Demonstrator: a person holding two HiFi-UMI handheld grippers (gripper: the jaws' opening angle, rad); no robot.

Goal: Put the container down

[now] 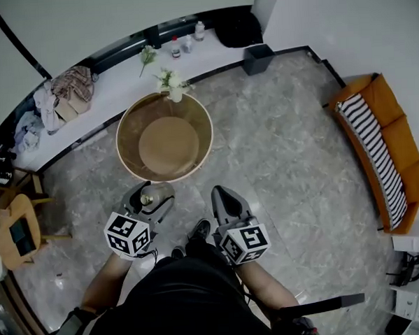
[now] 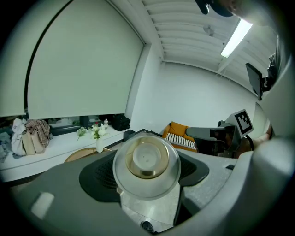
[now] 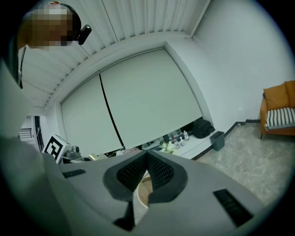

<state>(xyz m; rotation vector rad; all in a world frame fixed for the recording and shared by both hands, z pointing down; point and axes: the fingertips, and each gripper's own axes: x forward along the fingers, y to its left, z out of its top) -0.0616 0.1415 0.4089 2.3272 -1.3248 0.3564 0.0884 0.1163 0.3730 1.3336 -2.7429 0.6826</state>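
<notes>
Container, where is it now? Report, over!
Left gripper shut on container, above floor. Right gripper shut, empty. Round table ahead, flower vase at its far edge.

Container (image 2: 146, 161) in my left jaws; round counter (image 1: 168, 148) ahead, vase (image 1: 175, 94) on its far edge; sofa (image 1: 394, 146) right.

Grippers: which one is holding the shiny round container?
The left gripper: its jaws clamp a clear round container with a gold centre. The right gripper is shut, holding nothing.
</notes>
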